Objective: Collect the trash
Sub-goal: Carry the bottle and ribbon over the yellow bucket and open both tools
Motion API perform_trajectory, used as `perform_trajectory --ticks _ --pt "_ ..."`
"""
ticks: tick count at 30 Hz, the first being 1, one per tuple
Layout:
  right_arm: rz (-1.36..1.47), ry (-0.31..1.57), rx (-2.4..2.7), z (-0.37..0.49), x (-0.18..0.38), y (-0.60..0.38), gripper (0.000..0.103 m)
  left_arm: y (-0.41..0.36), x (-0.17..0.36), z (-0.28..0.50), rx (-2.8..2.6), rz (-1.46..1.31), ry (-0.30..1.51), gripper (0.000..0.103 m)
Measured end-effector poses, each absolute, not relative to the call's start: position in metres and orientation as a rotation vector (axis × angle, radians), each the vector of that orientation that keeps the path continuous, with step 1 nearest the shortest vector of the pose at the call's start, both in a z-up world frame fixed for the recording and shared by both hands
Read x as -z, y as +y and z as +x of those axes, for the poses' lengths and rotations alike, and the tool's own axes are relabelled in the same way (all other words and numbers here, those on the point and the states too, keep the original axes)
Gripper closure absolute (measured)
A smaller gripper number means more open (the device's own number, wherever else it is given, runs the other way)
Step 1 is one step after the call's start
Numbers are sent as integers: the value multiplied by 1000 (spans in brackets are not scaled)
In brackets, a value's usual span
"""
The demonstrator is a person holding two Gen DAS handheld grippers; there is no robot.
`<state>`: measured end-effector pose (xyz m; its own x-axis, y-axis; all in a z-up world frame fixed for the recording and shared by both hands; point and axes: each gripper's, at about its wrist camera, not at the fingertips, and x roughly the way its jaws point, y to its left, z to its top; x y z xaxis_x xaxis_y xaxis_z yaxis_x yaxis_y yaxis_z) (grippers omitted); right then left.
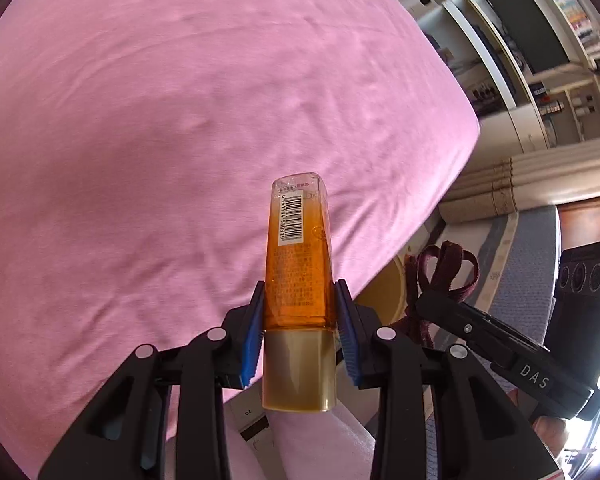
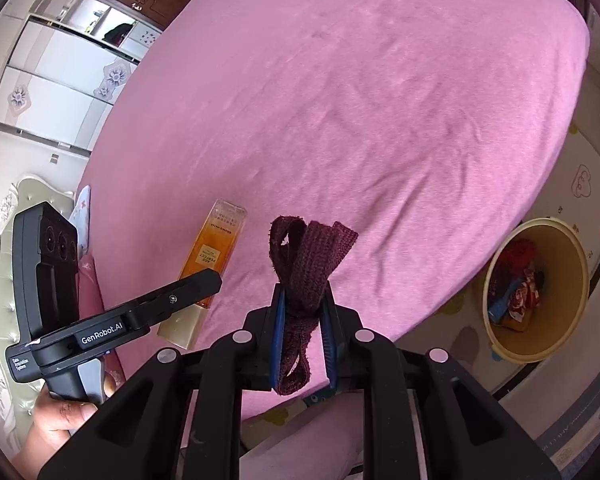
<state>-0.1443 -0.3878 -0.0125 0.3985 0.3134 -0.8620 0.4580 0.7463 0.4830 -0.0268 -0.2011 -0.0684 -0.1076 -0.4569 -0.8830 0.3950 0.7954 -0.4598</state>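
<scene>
Blue pads of the left gripper pinch an amber bottle from both sides, near the joint between its clear orange body and its gold cap. The bottle stands out along the fingers, its barcoded end farthest from the camera and the cap nearest. Seen from the right wrist view, the same bottle juts from the left gripper's black jaw, held over the pink bedsheet.

The right gripper has its blue pads pressed on a maroon knitted strap. The folded loops of the strap rise above the fingertips, and a loose end hangs down between the fingers toward the camera. From the left wrist view, the strap shows at the tip of the right gripper, just beside the bottle.

A hand grips the handle of the left gripper at the lower left of the right wrist view.

Beyond both grippers spreads the pink bedsheet, wrinkled. Past the edge of the bed, on the floor, stands a yellow bin that holds red and blue wrappers. A white wardrobe stands at the far side.
</scene>
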Motion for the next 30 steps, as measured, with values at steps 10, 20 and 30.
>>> perform_trajectory --ticks 10,20,30 --pt "878 1133 306 -238 15 -512 86 -351 71 -87 904 105 1554 69" --pt "1007 1089 480 -326 39 -581 86 -464 97 -160 1069 297 1602 69" --pt "1131 1095 576 -384 86 -622 86 -531 148 -211 1122 414 1685 69"
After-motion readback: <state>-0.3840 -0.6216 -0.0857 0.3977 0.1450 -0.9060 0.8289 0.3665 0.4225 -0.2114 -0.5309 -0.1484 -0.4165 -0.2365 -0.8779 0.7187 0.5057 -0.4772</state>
